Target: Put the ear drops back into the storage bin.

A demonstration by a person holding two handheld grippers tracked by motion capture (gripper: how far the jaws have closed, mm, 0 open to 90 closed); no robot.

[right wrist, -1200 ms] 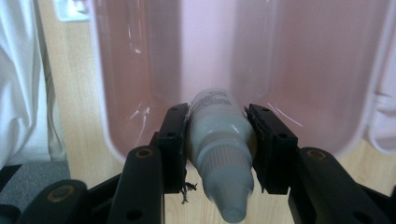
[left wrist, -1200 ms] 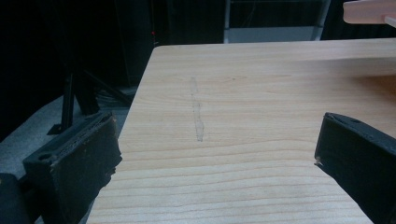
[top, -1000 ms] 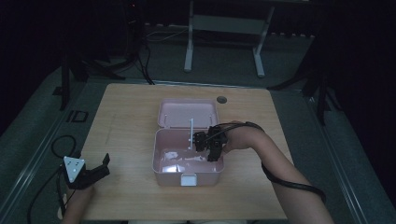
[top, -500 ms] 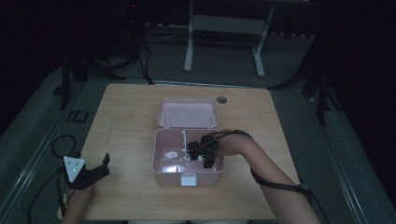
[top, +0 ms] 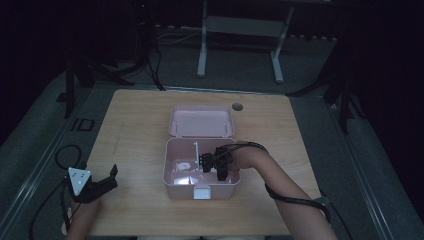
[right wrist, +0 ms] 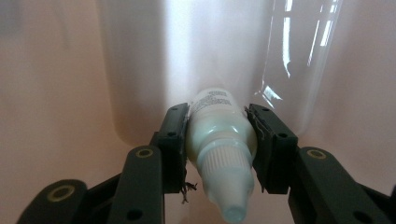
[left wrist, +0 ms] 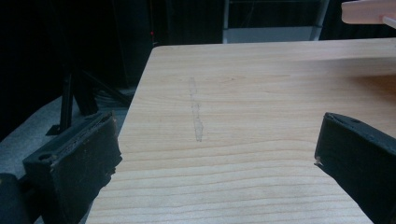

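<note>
The right gripper is clamped on a small white dropper bottle, which is pinched at its body between the two black pads, its ribbed cap and nozzle turned back toward the camera. In the high view the right gripper is seen lowered into the open pink box, with the forearm reaching in from the lower right and bent at the wrist, so the bottle is held inside the box, near its right half. The box is made of smooth, glossy pink plastic with rounded corners, and its hinged lid is laid back behind it. The left gripper is rested at the near left corner of the pale wooden table, its jaws spread wide with nothing between them.
</note>
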